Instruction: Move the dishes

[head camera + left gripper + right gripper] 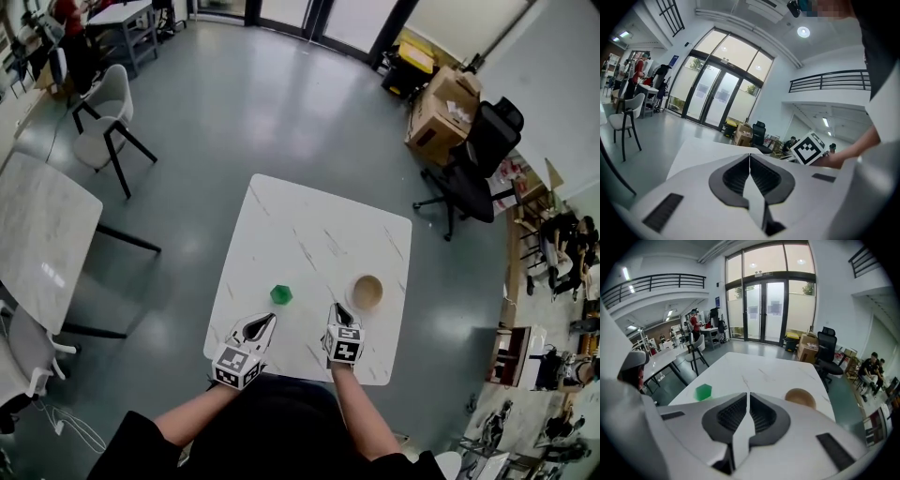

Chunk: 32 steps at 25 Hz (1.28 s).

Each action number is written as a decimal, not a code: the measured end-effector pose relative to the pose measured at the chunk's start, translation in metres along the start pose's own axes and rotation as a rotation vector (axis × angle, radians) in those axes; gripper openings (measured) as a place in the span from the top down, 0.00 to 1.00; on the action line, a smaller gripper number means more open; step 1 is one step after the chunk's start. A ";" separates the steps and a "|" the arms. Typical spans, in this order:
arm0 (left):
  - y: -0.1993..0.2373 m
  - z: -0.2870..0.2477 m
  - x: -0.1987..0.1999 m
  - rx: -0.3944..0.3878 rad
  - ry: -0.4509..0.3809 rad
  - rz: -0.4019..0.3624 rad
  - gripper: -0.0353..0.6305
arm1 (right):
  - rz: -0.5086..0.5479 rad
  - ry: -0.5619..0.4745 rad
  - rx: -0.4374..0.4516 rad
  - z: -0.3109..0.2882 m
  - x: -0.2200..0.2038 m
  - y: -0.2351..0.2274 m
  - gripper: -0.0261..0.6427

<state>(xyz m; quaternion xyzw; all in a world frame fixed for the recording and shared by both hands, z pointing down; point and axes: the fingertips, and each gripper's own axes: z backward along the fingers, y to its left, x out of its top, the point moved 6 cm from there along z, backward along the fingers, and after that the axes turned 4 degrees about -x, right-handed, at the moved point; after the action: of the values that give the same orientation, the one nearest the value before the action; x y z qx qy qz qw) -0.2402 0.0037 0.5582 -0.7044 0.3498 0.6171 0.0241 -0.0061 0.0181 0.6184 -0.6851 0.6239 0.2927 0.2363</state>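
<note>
Tan bowl (pixel 367 292) upright on the white marble table (pixel 309 216), just right of centre in the lower half of the head view, near the table's right edge. Small green block (pixel 280 294) to its left, well apart. Right gripper (pixel 338 311) just below and left of the bowl, left gripper (pixel 265 322) below the block, both with jaws pressed together on nothing and touching neither thing. Probably light, stiff and smooth, perhaps wood or ceramic; breakable if dropped. Best pinched across the rim wall, one jaw inside, one outside, then lifted level.
</note>
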 end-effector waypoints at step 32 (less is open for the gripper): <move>-0.085 -0.317 -0.090 0.028 0.347 0.049 0.90 | -0.201 0.154 0.117 -0.095 -0.043 -0.248 0.81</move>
<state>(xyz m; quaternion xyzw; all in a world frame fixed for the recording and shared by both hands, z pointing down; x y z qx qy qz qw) 0.0753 -0.0375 0.6796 -0.7912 0.3744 0.4818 -0.0416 0.2485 0.0110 0.7064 -0.7495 0.5845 0.1773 0.2554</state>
